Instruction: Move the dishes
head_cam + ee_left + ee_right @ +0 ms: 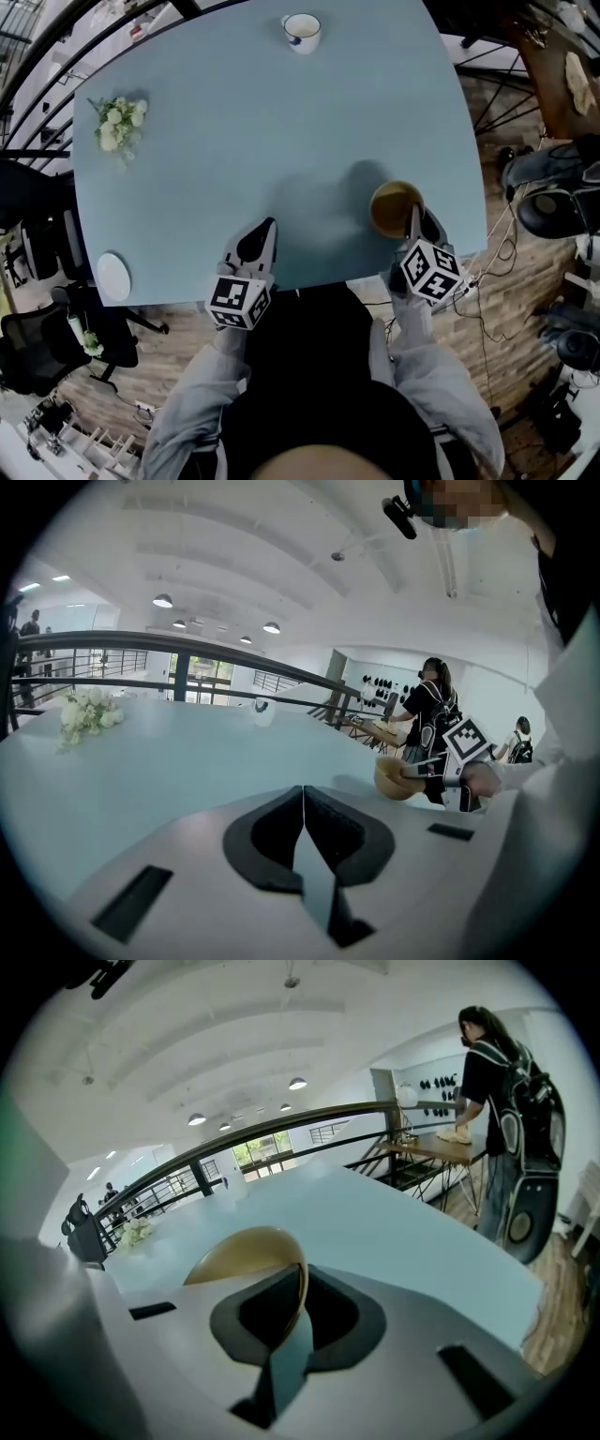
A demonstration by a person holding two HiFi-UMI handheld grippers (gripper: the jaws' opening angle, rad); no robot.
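Over the table, head view: we look steeply down on a pale blue table [234,122], and both our grippers are at its near edge.
Bowl: a tan bowl [389,202] is at the table's near right corner, with the right gripper [413,217] on its near rim.
Left gripper: the left gripper [267,228] is over the table's near edge, well apart from the bowl, with nothing at its tips.
Other dishes: a white cup [302,31] stands at the table's far edge, and a small white plate [113,276] lies at the table's near left corner.
Flowers: a bunch of white flowers [120,122] lies by the table's left side.
Left gripper view, jaws: the left gripper [303,803] is clenched on nothing, its pads meeting over bare table.
Left gripper view, bowl: the bowl [389,782] shows to the right at the table's edge with the right gripper [412,772] pinching its rim. The cup [263,708] is at the table's far edge.
Right gripper view, jaws: the right gripper [300,1288] is clamped on the bowl [239,1251], with the thin rim caught between the pads.
Lift: we cannot tell whether the bowl is clear of the table or resting on it.
Done: we judge that the bowl is grasped and nothing more; it is at the table's near right corner.
Left: we have yet to carry the bowl off, then the cup and the plate, which nothing touches. The pictures do not show where they go.
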